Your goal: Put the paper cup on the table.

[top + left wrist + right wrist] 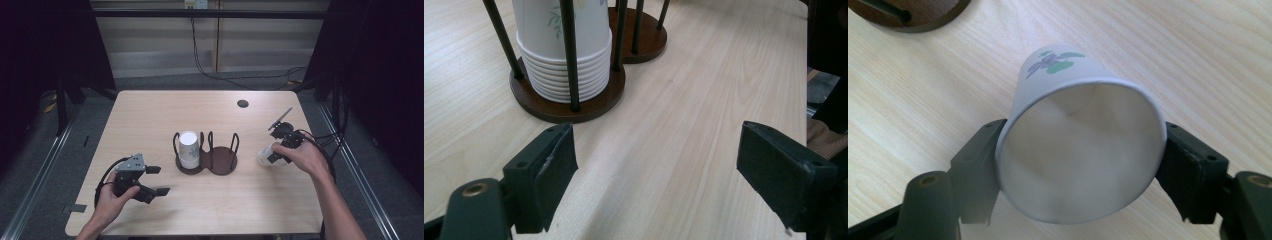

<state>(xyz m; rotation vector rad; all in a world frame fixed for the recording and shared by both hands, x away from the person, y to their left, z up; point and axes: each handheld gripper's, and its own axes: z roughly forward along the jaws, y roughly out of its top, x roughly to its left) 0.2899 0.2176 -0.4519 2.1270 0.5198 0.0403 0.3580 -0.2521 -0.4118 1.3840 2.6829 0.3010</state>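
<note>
A dark wooden cup holder (223, 161) with two round bases and thin black posts stands at the table's middle. Its left bay holds a stack of upside-down white paper cups (189, 148), seen close in the left gripper view (566, 55); the right bay is bare. My left gripper (158, 180) hovers front left of the holder, jaws wide open (659, 160) with nothing between them. To the holder's right, my right gripper (270, 156) is shut on a single white paper cup (263, 155) with a flower print, held on its side, mouth toward the camera (1078, 150).
A small dark round grommet (243, 103) sits in the table's far right part. Black cables (235, 79) lie on the floor beyond the far edge. Metal rails (45, 160) run along both sides of the table. A corner of the holder's base (923, 12) is near the held cup.
</note>
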